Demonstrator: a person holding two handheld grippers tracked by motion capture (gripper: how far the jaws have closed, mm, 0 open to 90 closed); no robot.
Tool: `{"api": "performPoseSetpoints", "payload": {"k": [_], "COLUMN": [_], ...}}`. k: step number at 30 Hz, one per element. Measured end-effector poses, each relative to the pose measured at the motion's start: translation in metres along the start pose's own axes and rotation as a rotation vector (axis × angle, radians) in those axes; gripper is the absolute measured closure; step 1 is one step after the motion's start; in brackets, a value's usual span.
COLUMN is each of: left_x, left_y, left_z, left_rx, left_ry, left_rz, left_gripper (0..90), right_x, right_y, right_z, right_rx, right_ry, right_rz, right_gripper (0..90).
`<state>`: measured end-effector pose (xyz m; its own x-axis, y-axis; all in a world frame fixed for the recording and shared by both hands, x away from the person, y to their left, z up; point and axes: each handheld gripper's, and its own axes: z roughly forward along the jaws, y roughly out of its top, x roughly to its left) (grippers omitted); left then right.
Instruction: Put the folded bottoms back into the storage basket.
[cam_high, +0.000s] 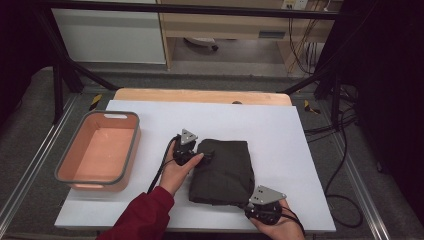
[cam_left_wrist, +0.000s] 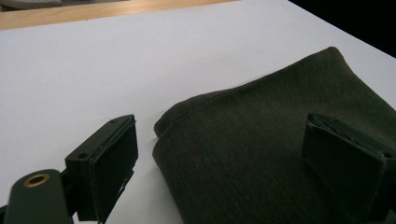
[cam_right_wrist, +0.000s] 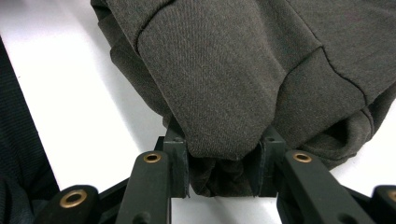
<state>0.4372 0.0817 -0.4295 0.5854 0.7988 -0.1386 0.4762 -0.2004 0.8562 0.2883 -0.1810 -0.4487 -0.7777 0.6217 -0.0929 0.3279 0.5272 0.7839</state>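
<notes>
near the middle of the white table (cam_high: 280, 130), a little toward the near edge, lies the folded dark garment (cam_high: 222, 170) — a thick, roughly rectangular bundle whose long axis runs near-to-far. off to the left, well apart from it, stands the empty orange bin (cam_high: 97, 150) with its grey rim.

the left gripper (cam_high: 192, 155) sits at the garment's far-left corner, held by the left hand (cam_high: 175, 172) in a red sleeve (cam_high: 142, 215). in the left gripper view its jaws stand wide apart, one over bare table just beside the fold, the other over the top of the cloth; the rounded folded corner (cam_left_wrist: 163, 123) lies between them, and nothing is clamped yet.

the right gripper (cam_high: 262, 204) is at the near-right corner, in the right hand (cam_high: 277, 227). in the right gripper view the jaws have closed in on a bunched lobe of fabric (cam_right_wrist: 219, 144) and press it from both sides — it looks like a real hold on the near edge.

so the bundle lies between the two grippers on a diagonal — the right one already on its near corner, the left one straddling the opposite far corner. my guess is that the next move depends on the left jaws closing on that fold, so the garment can be lifted by both corners, perhaps leftward toward the bin. the left gripper is the nearer one to the bin. a one-sided grip risks the folds sliding open.
</notes>
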Motion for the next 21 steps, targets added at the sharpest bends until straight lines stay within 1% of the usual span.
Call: {"api": "performPoseSetpoints", "payload": {"k": [4, 6, 10, 16, 21], "left_x": [0.000, 0.002, 0.003, 0.006, 0.012], "left_y": [-0.001, -0.002, -0.004, -0.007, -0.010], "left_z": [0.003, 0.005, 0.009, 0.014, 0.018], "left_rx": [0.004, 0.008, 0.023, 0.039, 0.056], "left_ry": [0.000, -0.006, -0.013, -0.029, -0.049], "left_rz": [-0.008, -0.024, -0.035, -0.055, -0.073], "left_gripper": [10.6, 10.7, 10.6, 8.8, 7.0], "right_x": [0.000, 0.000, -0.001, -0.001, -0.001], "right_y": [0.000, 0.000, 0.000, -0.001, 0.000], "right_z": [0.000, 0.000, 0.000, 0.000, 0.001], "right_rx": [-0.002, -0.002, -0.003, -0.003, -0.003], "right_ry": [0.001, 0.002, 0.005, 0.005, 0.006], "right_rz": [0.000, 0.001, -0.003, 0.000, 0.001], "right_gripper": [65.6, 65.5, 65.4, 65.3, 65.2]}}
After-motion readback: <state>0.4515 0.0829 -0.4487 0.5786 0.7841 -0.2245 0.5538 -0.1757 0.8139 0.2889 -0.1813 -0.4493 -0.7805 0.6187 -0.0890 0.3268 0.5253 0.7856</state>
